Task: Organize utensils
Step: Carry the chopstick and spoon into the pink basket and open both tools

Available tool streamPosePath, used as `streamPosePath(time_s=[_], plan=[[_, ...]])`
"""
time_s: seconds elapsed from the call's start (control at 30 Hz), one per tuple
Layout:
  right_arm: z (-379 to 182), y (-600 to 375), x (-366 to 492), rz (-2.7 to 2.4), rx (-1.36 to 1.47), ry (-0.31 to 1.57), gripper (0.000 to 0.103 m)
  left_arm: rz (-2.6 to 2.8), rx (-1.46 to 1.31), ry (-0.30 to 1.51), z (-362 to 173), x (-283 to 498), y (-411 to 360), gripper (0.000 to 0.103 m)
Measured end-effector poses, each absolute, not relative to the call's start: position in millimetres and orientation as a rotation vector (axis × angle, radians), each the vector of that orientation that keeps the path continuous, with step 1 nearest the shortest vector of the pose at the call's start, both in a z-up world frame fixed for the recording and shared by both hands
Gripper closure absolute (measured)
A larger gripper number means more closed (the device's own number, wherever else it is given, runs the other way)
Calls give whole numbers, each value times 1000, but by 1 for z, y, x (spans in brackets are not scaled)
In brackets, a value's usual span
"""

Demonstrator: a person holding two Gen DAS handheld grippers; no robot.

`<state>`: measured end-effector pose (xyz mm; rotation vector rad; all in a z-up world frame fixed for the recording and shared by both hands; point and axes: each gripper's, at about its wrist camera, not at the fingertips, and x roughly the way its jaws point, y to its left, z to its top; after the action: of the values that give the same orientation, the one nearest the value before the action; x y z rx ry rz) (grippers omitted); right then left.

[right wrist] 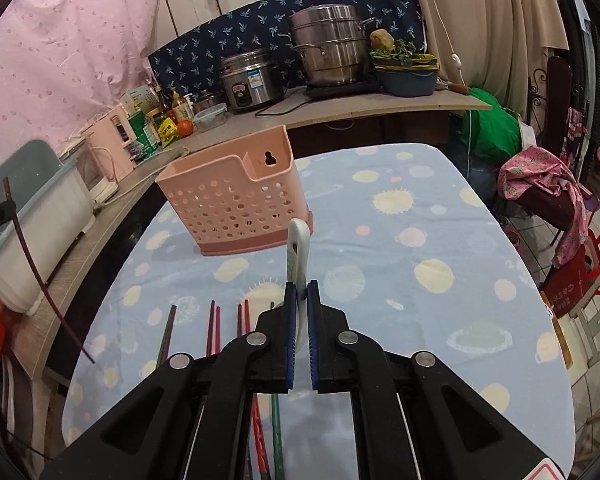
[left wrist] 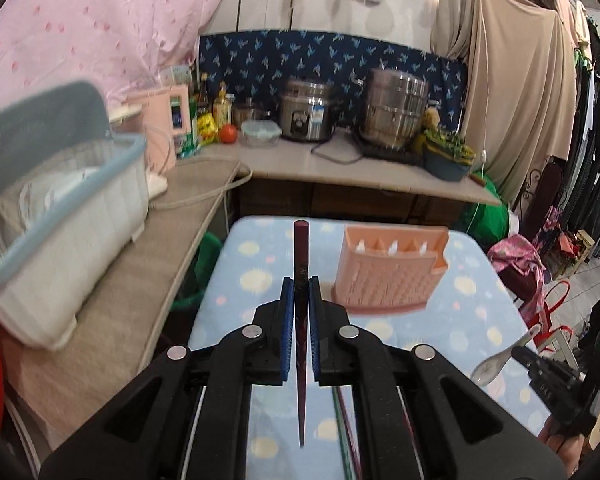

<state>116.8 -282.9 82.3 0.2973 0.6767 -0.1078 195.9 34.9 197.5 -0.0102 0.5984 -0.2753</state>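
Observation:
My left gripper (left wrist: 301,286) is shut on a dark red chopstick (left wrist: 301,248) that runs between its pads and points toward the pink utensil holder (left wrist: 388,276) on the blue spotted tablecloth (left wrist: 256,276). My right gripper (right wrist: 300,292) is shut on a white ceramic spoon (right wrist: 298,252), held upright just in front of the pink holder (right wrist: 232,196). Several chopsticks (right wrist: 212,328) lie on the cloth below the right gripper. The left view shows the right gripper with the spoon (left wrist: 500,360) at lower right. The right view shows the held chopstick (right wrist: 32,264) at left.
A white dish basket with a blue rim (left wrist: 60,216) sits on the side counter at left. The back counter (left wrist: 340,168) holds a rice cooker (left wrist: 306,114), a steel steamer pot (left wrist: 394,110), a basin of greens (left wrist: 446,154), bottles and a tomato. A chair with pink cloth (right wrist: 548,184) stands at right.

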Motion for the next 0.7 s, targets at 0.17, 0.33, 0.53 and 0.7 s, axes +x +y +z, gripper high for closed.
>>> streamPosePath(time_s=[0.17,0.33,0.53,0.7], plan=[[103,-288,157,-87,290,646,97,-287,-16,501,244,222,15,96],[125,-294,203,-79,282,611,97,-300,-57,398,285,247,-4,96],[137,-302,257,-89,275,601,97,-317,-77,335,302,282,-31,96],[124,-308,290,-101,274,626,97,-331,-71,362,282,312,-54,96]])
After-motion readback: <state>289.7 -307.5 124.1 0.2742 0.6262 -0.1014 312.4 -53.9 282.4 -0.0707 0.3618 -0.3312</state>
